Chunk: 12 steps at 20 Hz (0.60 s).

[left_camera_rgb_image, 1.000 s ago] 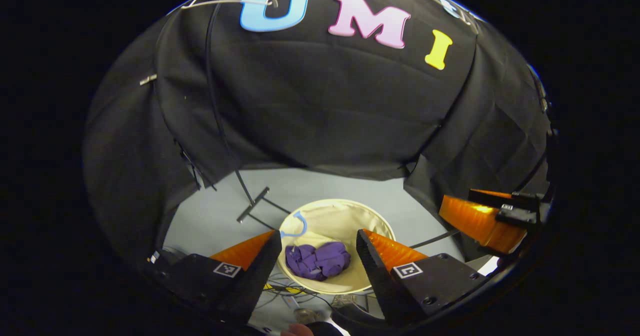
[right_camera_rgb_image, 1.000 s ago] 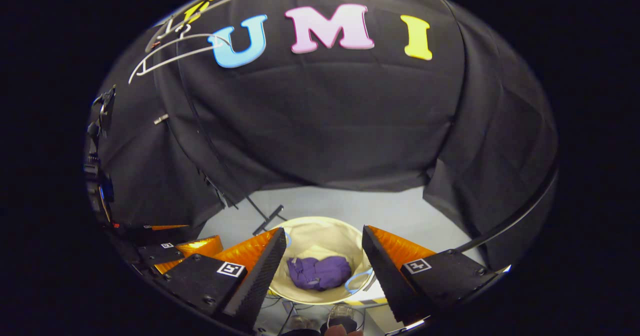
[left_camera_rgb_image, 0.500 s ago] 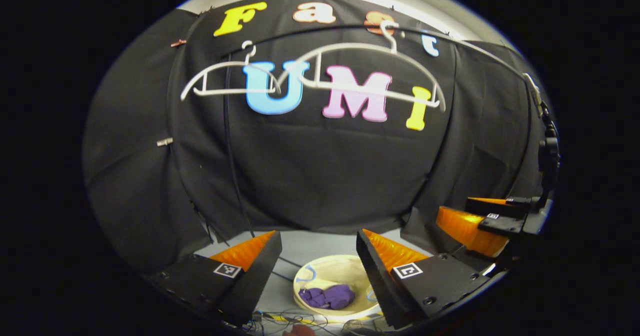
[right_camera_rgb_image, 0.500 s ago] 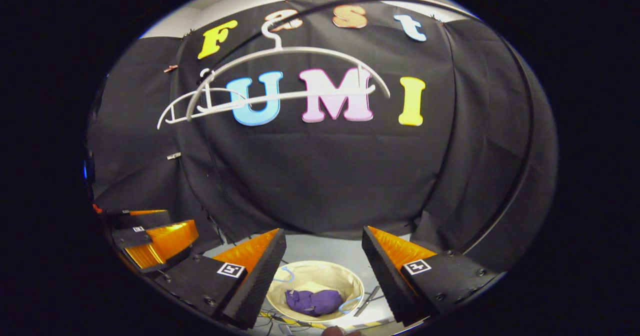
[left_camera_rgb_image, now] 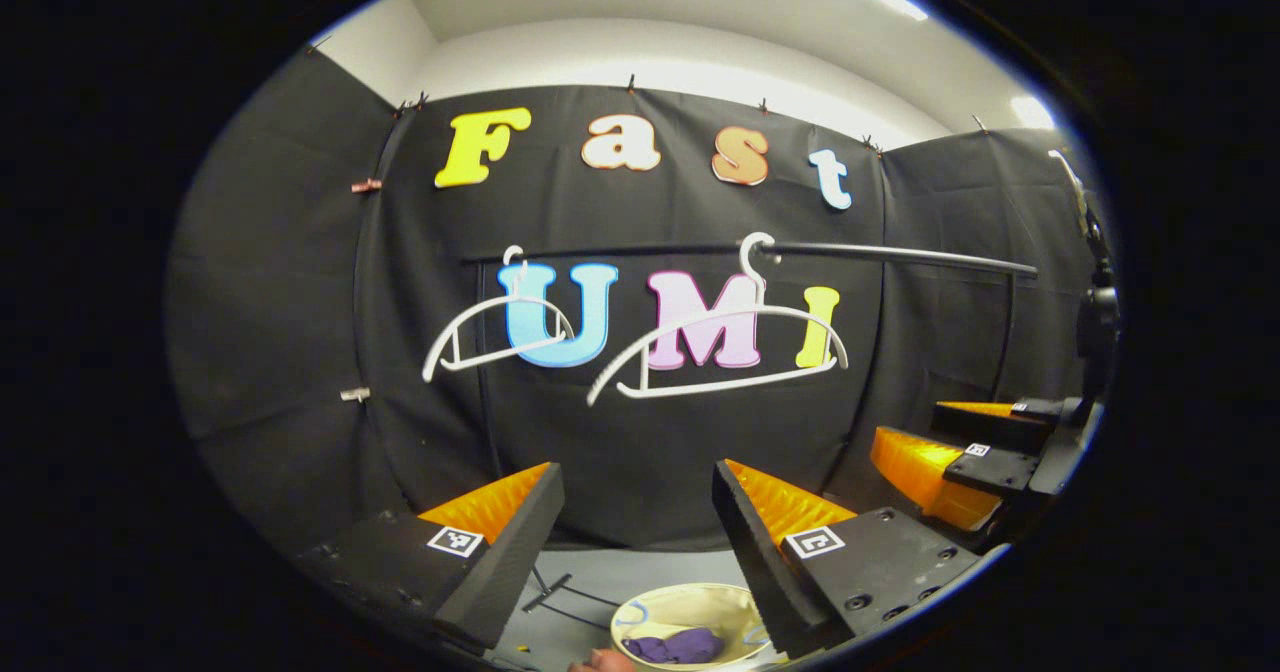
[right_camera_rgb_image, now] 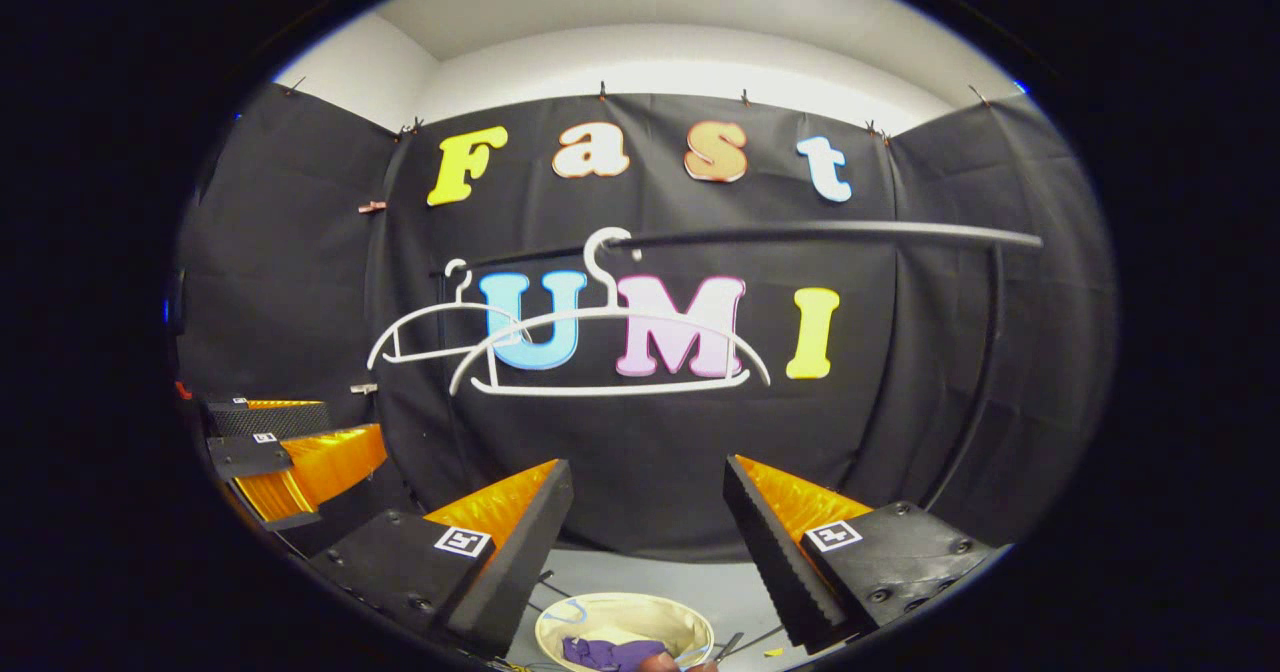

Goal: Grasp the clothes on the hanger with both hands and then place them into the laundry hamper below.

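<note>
Purple clothes (left_camera_rgb_image: 672, 645) already bunched in hamper (left_camera_rgb_image: 690, 607) below: soft, light, limp; best pinched at bunched folds. Left tool (left_camera_rgb_image: 638, 497) and right tool (right_camera_rgb_image: 648, 497) wide, empty. Hangers (right_camera_rgb_image: 610, 352) bare.

Two white plastic hangers hang bare by their hooks from the black rail (left_camera_rgb_image: 880, 252). The nearer hanger (left_camera_rgb_image: 715, 352) hangs at the rail's middle, tilted, its left end lower; the farther hanger (left_camera_rgb_image: 497, 337) hangs at the rail's left end. Far below the rail stands the round cream laundry hamper (right_camera_rgb_image: 650, 614), open-topped, with a blue loop handle on its rim. A crumpled purple garment (left_camera_rgb_image: 675, 646) lies bunched inside the hamper, on its bottom.
</note>
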Available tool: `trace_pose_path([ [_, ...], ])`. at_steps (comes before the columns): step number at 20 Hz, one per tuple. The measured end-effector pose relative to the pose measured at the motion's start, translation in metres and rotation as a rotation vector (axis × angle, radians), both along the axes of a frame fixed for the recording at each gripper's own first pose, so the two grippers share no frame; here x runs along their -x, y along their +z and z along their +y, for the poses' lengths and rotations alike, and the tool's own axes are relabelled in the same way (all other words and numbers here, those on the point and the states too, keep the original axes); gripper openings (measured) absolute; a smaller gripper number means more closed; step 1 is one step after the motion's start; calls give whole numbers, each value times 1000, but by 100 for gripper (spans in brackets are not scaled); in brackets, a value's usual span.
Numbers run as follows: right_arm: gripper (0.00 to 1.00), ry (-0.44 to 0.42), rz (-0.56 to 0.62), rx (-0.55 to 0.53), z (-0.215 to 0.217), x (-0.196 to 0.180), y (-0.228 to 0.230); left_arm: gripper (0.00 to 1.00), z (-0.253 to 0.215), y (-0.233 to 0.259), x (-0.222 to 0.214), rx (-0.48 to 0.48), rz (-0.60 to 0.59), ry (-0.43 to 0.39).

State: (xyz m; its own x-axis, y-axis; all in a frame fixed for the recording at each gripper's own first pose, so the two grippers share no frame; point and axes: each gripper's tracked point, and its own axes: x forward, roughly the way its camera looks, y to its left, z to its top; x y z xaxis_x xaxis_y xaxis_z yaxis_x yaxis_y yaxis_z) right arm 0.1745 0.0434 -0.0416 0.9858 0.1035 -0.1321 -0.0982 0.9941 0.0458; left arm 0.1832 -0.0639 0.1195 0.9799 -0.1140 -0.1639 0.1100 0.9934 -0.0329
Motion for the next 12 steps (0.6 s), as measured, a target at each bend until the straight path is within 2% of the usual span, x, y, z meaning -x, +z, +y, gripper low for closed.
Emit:
trace_pose_path([
  [2,100,-4,-43,-10,2,9,21,90,-1,11,11,-2,-24,-6],
  [4,97,-6,-72,-11,7,15,35,90,2,24,20,3,-41,-7],
  [5,100,-6,-77,-4,9,17,40,90,4,29,24,5,-48,-7],
  [7,98,-7,-87,4,12,23,48,90,8,37,28,1,-64,1],
  [8,100,-7,-94,0,13,28,52,94,11,41,31,-1,-72,7],
  [9,96,-7,-103,-5,14,32,55,90,12,45,33,-1,-83,10],
  [10,100,-10,-112,-4,14,35,57,94,13,46,35,0,-91,11],
  [12,93,-11,-125,6,14,38,59,94,12,48,37,3,-95,13],
])
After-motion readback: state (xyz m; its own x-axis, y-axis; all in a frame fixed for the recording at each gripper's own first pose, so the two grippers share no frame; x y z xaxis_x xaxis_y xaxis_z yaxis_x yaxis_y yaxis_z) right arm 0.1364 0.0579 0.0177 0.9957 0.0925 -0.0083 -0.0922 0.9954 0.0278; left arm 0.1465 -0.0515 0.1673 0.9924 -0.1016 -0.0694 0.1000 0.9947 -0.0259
